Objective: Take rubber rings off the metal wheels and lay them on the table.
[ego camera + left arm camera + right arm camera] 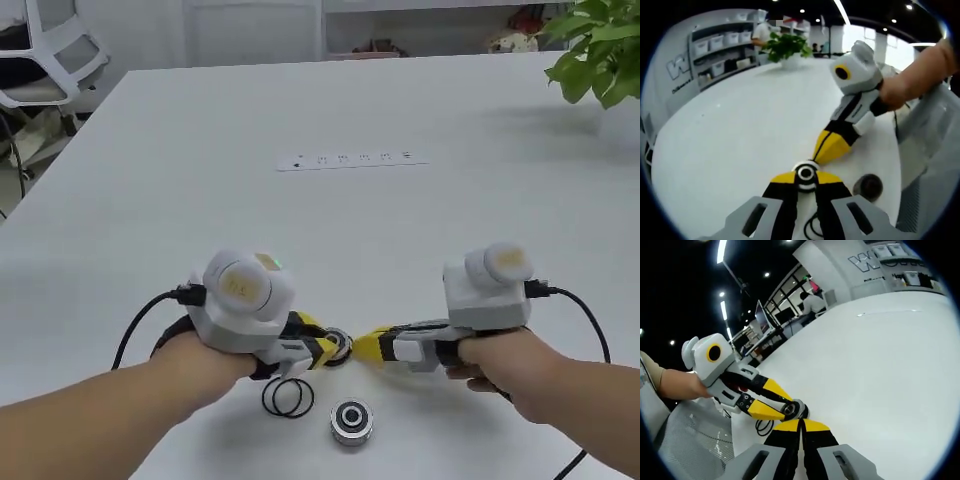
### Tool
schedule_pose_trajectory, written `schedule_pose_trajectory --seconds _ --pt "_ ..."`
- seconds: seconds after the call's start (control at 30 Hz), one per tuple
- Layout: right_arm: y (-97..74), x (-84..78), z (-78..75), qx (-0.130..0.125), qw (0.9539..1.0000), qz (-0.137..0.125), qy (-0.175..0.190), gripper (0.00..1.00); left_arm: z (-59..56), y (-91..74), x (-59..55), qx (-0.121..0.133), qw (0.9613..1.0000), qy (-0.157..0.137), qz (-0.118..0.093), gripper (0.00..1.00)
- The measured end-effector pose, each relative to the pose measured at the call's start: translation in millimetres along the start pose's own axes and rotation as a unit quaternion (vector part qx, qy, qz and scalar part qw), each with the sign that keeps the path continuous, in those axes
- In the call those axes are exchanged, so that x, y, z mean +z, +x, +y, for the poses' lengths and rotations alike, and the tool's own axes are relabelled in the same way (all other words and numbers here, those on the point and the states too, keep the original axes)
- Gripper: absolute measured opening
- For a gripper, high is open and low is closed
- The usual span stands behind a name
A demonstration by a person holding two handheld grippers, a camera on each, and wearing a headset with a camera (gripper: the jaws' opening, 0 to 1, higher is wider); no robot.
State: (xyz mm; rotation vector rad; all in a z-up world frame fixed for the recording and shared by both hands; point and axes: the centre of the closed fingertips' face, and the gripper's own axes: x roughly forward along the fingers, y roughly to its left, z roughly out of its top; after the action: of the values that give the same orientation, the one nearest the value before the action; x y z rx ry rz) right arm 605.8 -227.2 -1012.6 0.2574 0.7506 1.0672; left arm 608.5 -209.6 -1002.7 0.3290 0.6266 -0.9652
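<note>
My left gripper (328,349) (806,177) is shut on a small metal wheel (338,346) (805,173) (791,410), held just above the white table (330,220). My right gripper (362,347) (801,424) comes in from the right, its yellow tips shut and pressed against that wheel's rim; whether they pinch a ring I cannot tell. Two thin black rubber rings (288,397) (762,426) lie overlapping on the table below the left gripper. A second metal wheel (351,421) (869,186) lies flat near the front edge.
A white power strip (352,159) lies mid-table. A potted plant (598,50) (786,47) stands at the far right corner. An office chair (60,50) is beyond the far left edge. Black cables trail from both grippers.
</note>
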Motion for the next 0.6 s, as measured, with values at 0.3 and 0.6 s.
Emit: schedule_pose_trajectory --seconds 0.3,0.6 --pt "-0.6 4.1 4.2 0.009 0.9997 -0.016 0.015 0.0 -1.3 0.3 -0.2 0.003 0.9999 0.009 0.008 0.13" --pt "-1.1 5.3 7.2 0.013 0.9997 -0.018 0.007 0.0 -2.0 0.7 -1.1 0.005 0.9998 0.012 0.015 0.13"
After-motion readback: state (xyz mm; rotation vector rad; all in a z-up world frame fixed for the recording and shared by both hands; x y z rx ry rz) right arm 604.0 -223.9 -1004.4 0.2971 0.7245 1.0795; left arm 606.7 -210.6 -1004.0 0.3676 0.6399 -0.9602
